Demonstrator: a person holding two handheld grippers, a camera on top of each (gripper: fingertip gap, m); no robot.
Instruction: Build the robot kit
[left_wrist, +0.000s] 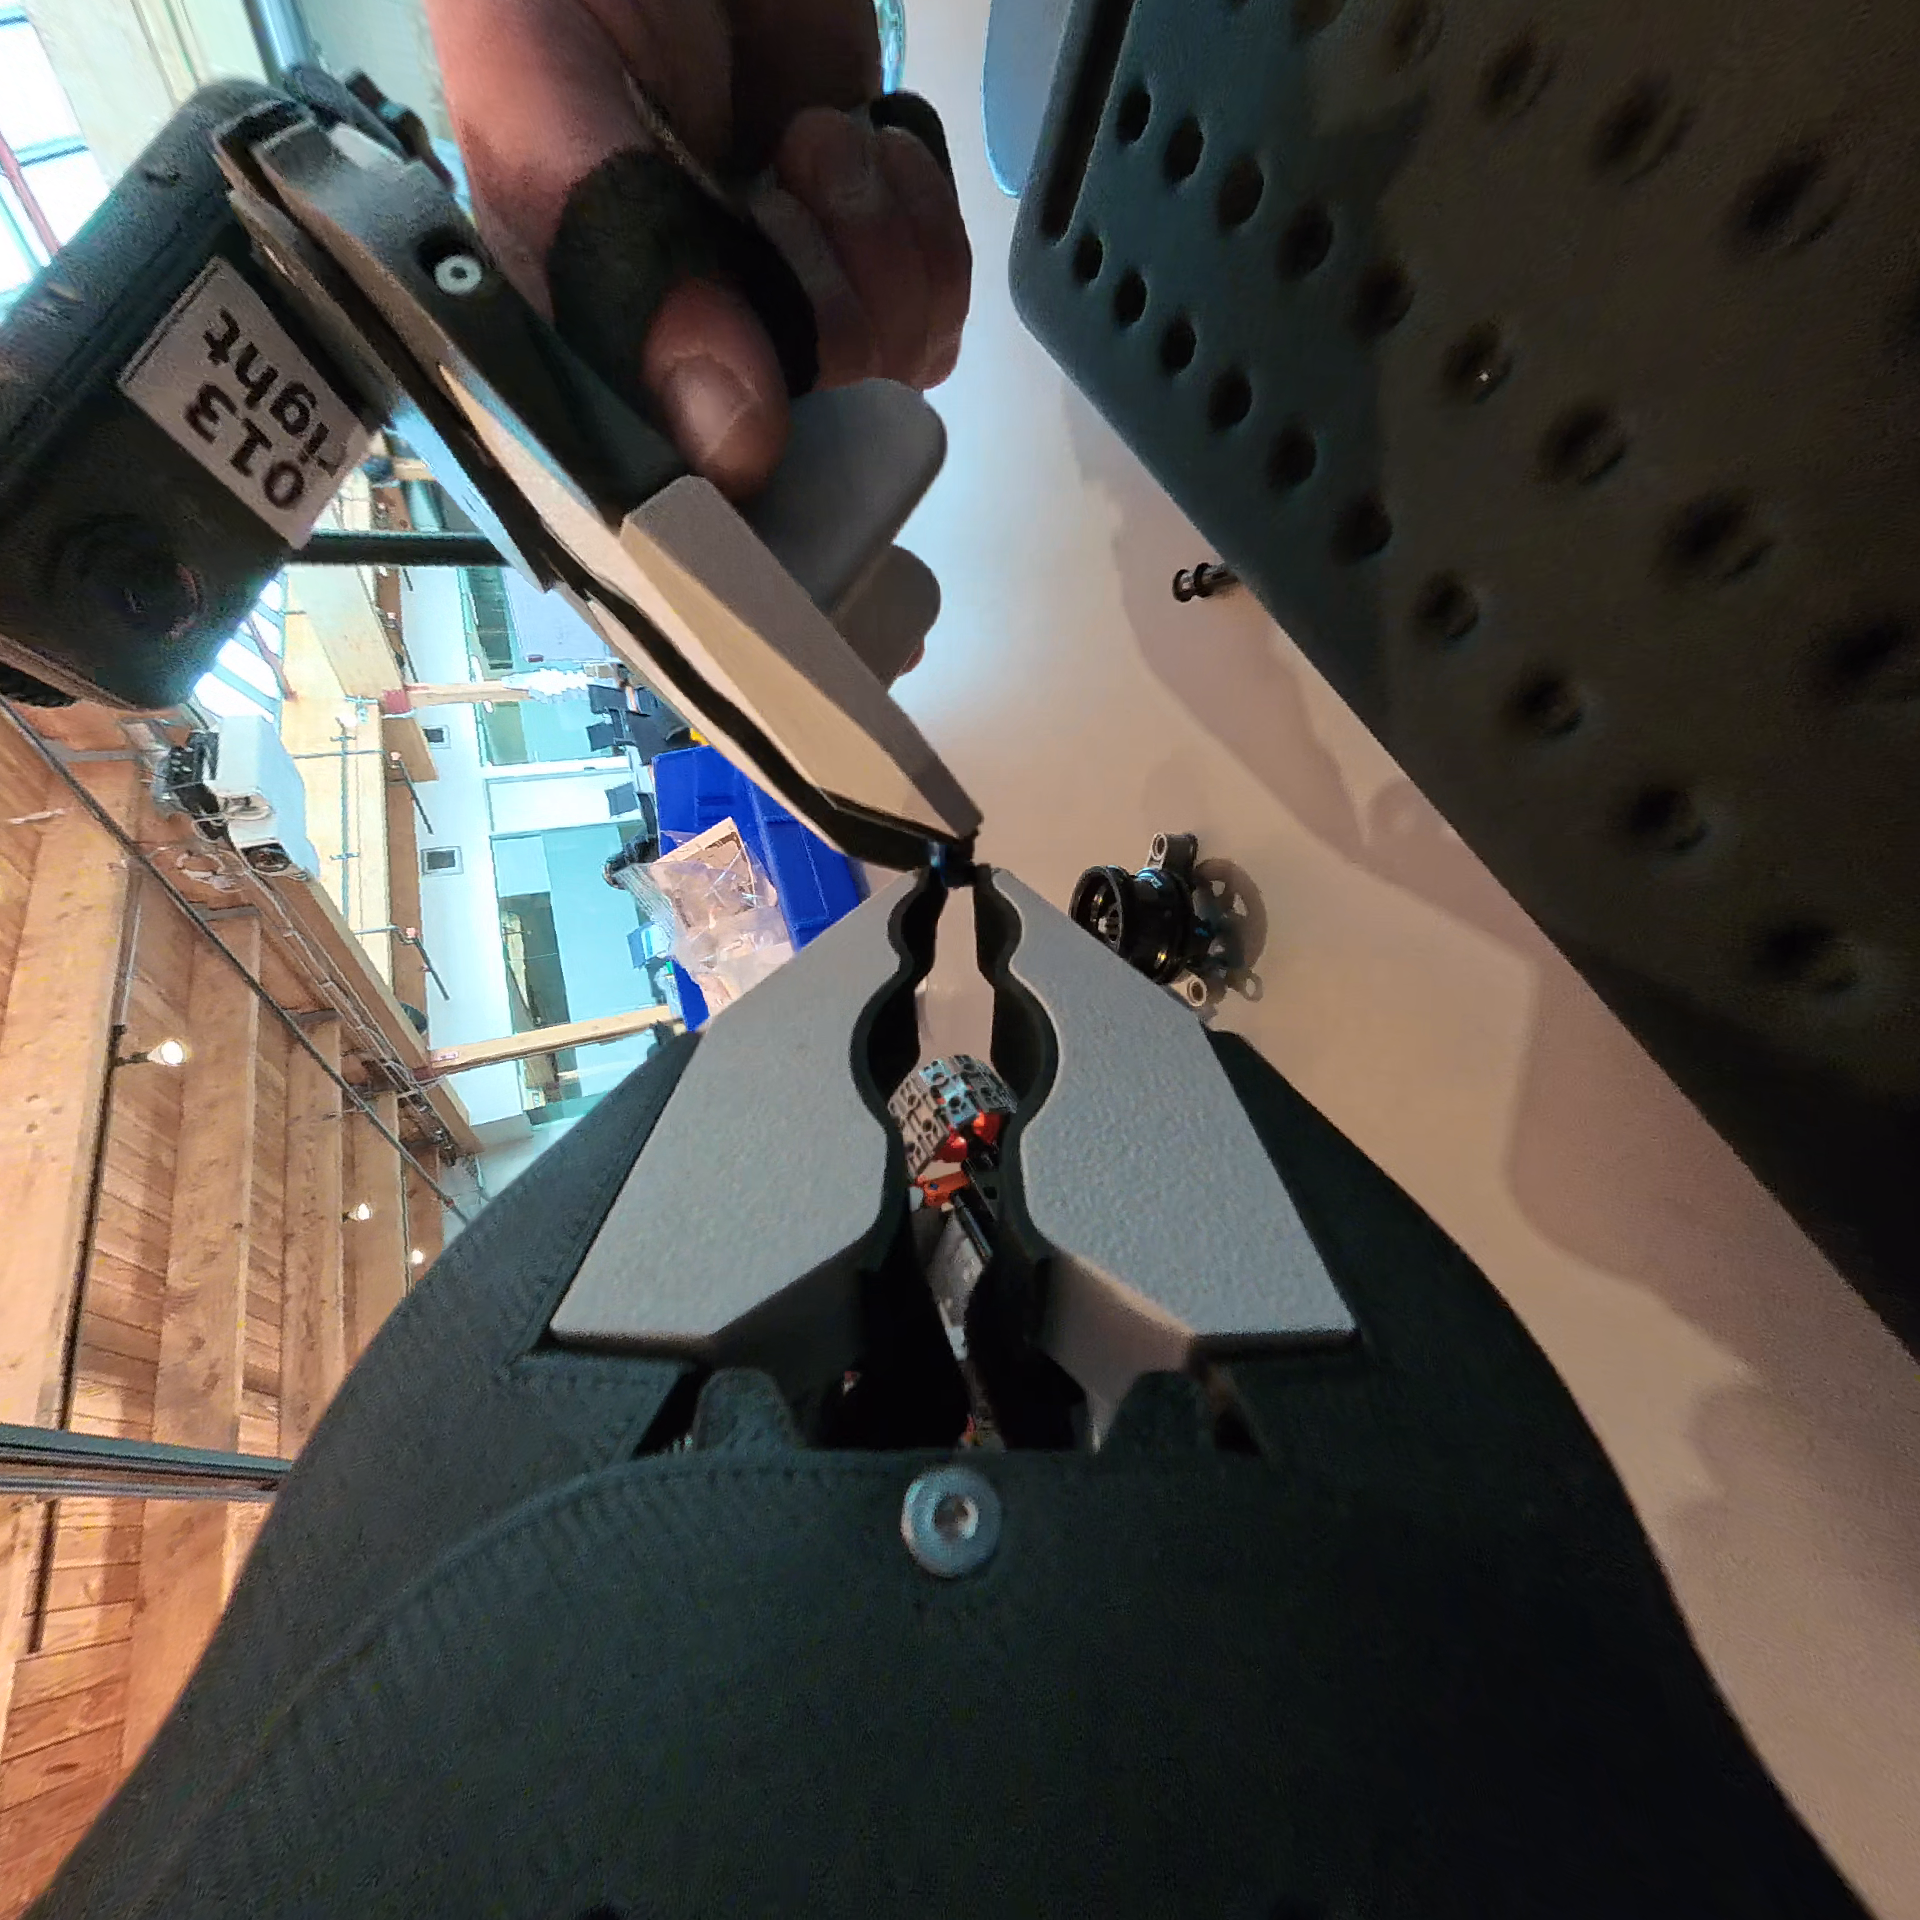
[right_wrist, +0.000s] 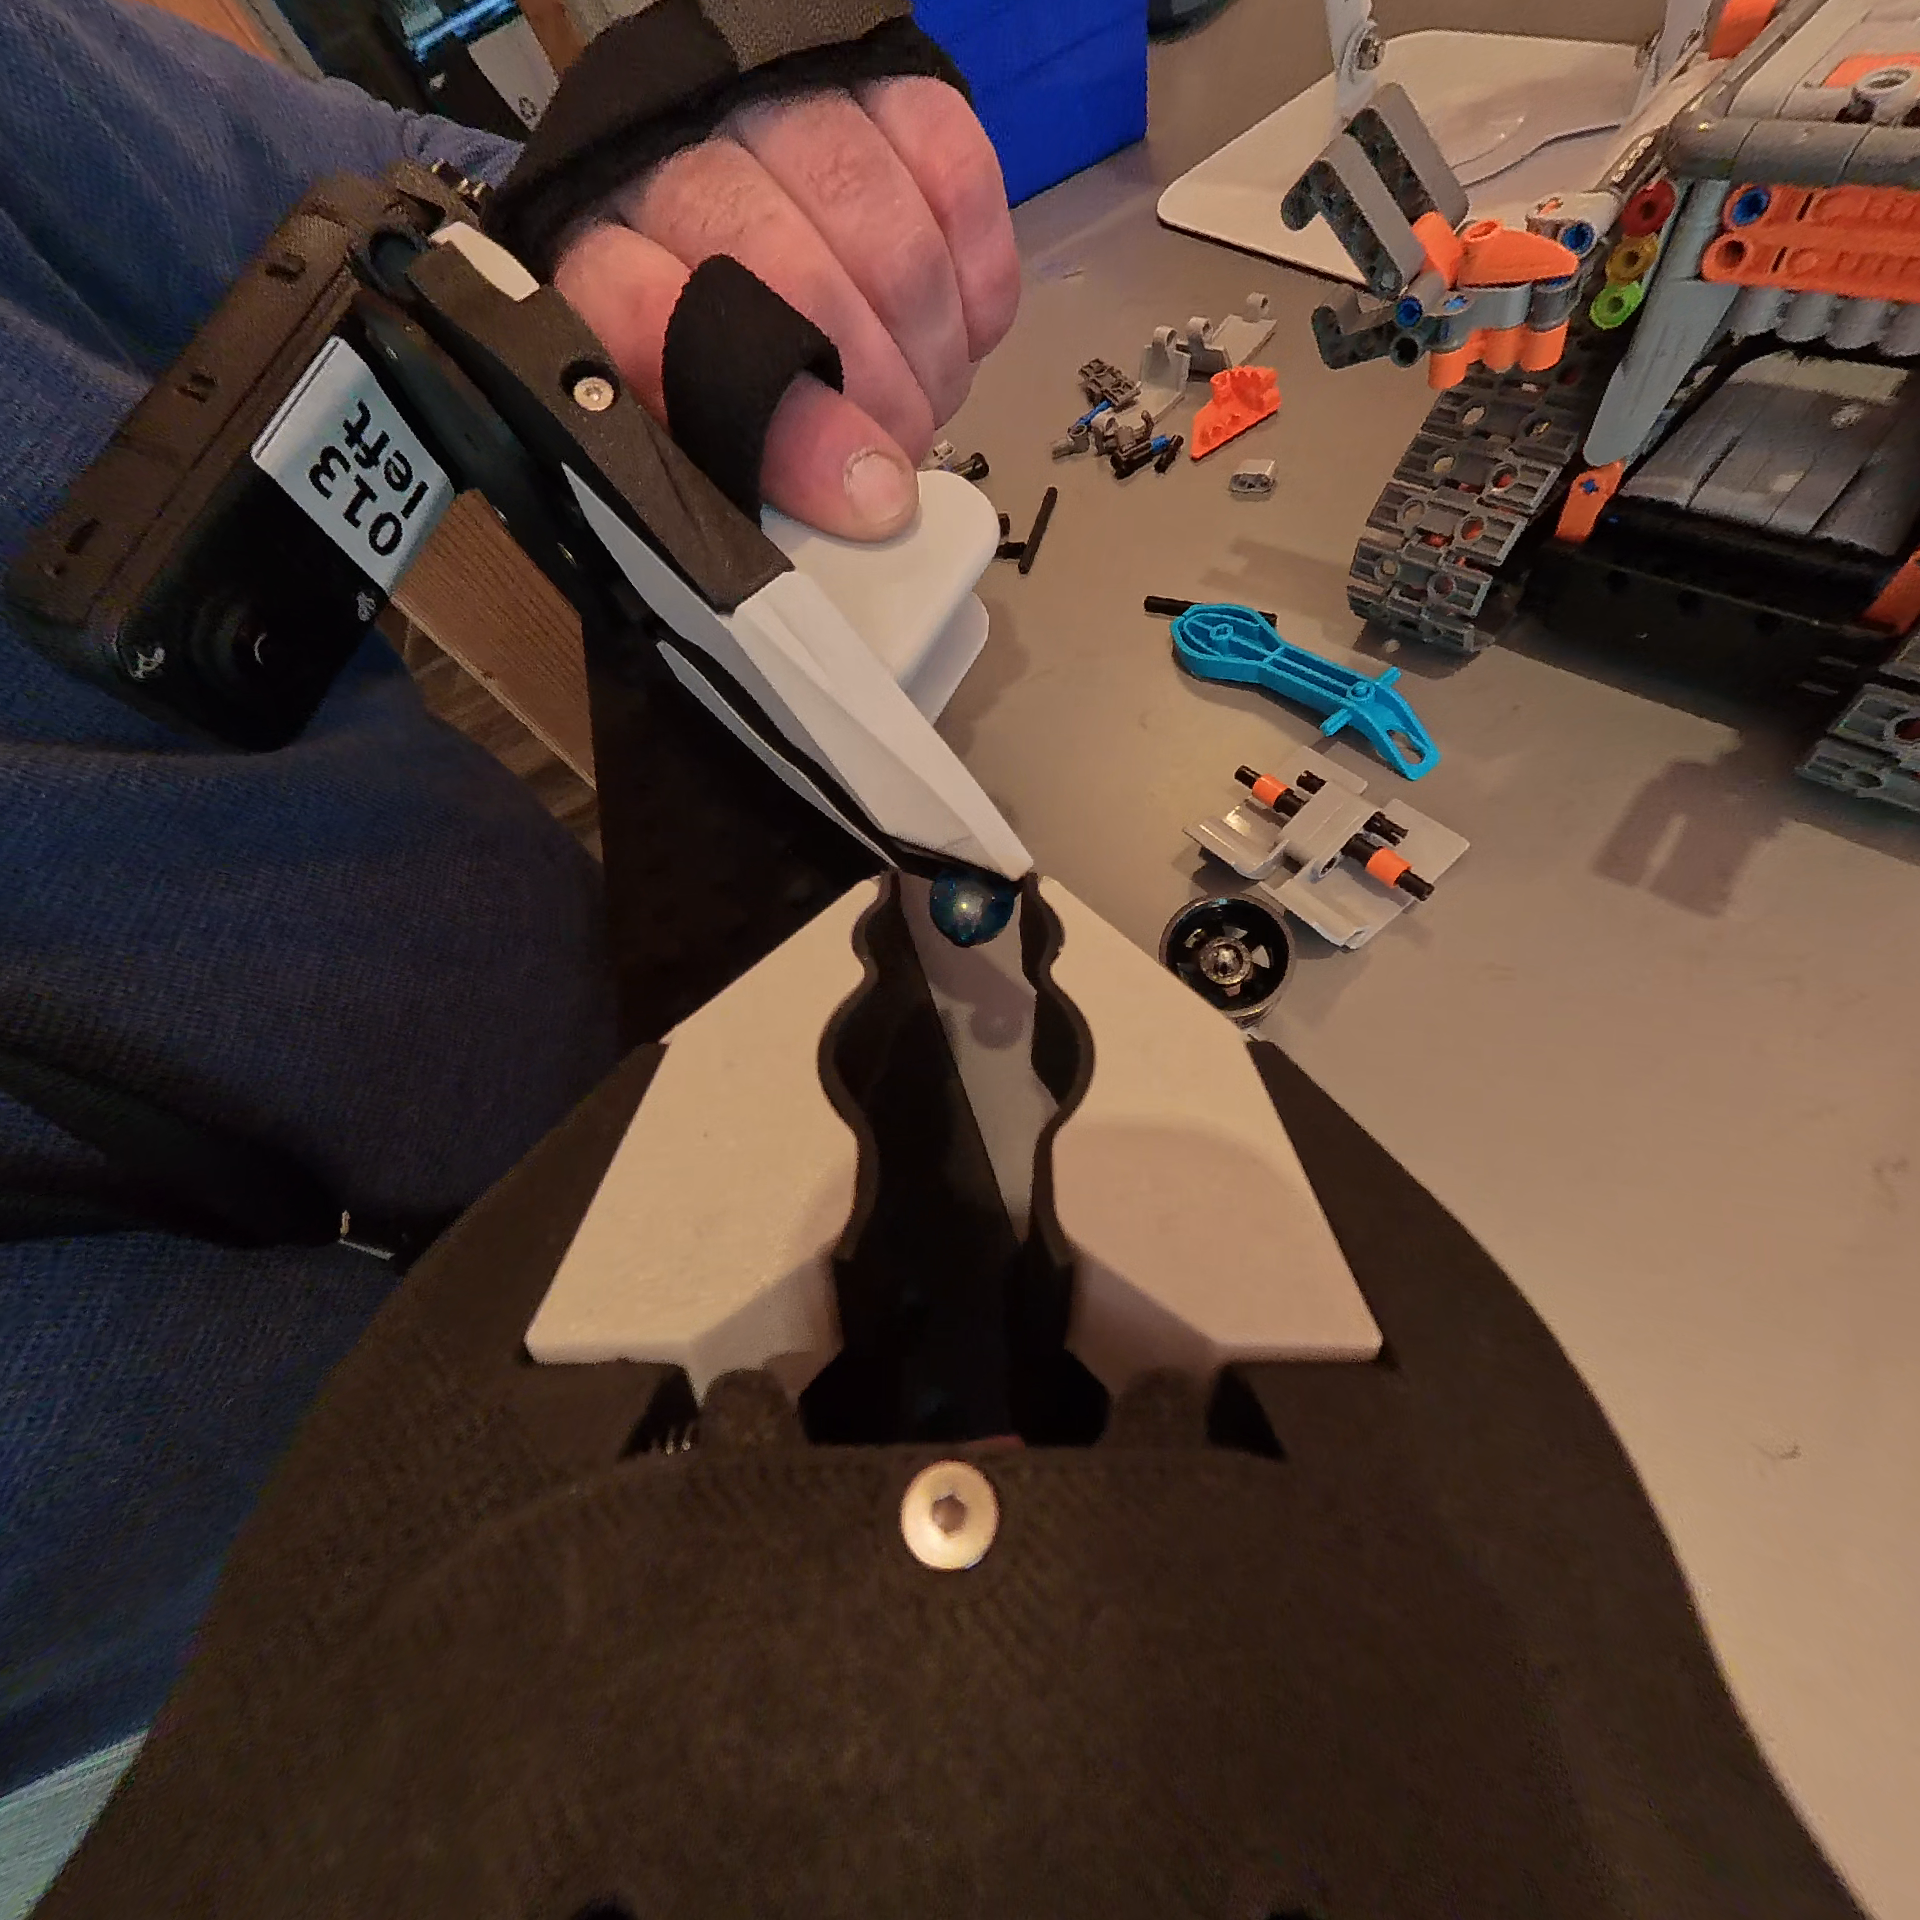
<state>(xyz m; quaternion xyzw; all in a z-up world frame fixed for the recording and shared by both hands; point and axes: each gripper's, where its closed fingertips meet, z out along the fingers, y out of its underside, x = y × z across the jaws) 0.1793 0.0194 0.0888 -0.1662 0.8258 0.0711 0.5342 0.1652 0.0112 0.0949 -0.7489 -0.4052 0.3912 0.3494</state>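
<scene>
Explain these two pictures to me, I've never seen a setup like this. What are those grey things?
There is no robot here. A person holds a two-fingered tool in each hand, and each tool has a camera looking along its fingers. One picture is from the left gripper, the other from the right gripper. Their tips meet at a small blue ball-ended piece; which one grips it is unclear. On the grey table are a black wheel, a blue tool and a tracked toy-brick vehicle.

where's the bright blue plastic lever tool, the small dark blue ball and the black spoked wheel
bright blue plastic lever tool (right_wrist: 1299, 675), right wrist view, its shaft
small dark blue ball (right_wrist: 968, 906), right wrist view, its front
black spoked wheel (right_wrist: 1226, 958), right wrist view, its hub
</scene>
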